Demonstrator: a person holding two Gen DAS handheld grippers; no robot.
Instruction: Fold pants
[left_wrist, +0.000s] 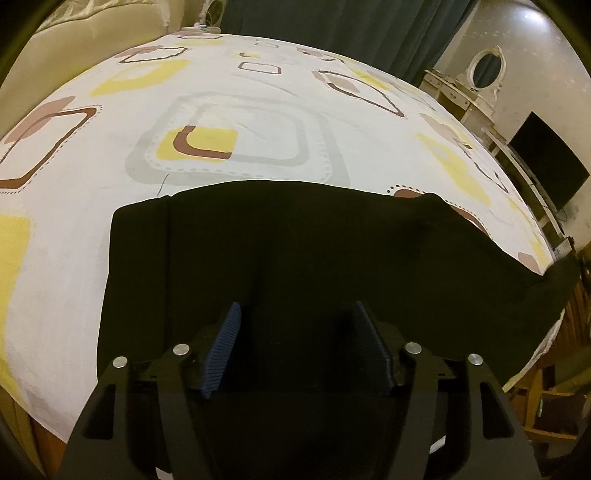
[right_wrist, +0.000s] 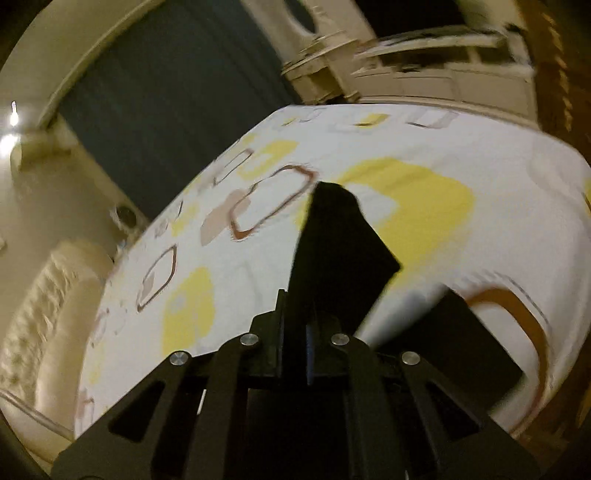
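Black pants (left_wrist: 295, 243) lie spread on the patterned bed sheet (left_wrist: 240, 110) at the near edge of the bed. My left gripper (left_wrist: 295, 317) is open just above the pants, blue ribbed pads (left_wrist: 223, 347) apart, nothing between them. In the right wrist view my right gripper (right_wrist: 295, 328) is shut on a fold of the black pants (right_wrist: 332, 251), which sticks up and forward from the jaws above the sheet (right_wrist: 443, 184). Another dark piece of the pants (right_wrist: 472, 343) hangs at the lower right. The right view is blurred.
A padded headboard (left_wrist: 92, 37) stands at the far left of the bed. Dark curtains (left_wrist: 332, 22) hang behind it. A white dresser with an oval mirror (left_wrist: 484, 70) and a dark screen (left_wrist: 546, 158) stand to the right. A wooden chair (left_wrist: 546, 398) is near the bed's corner.
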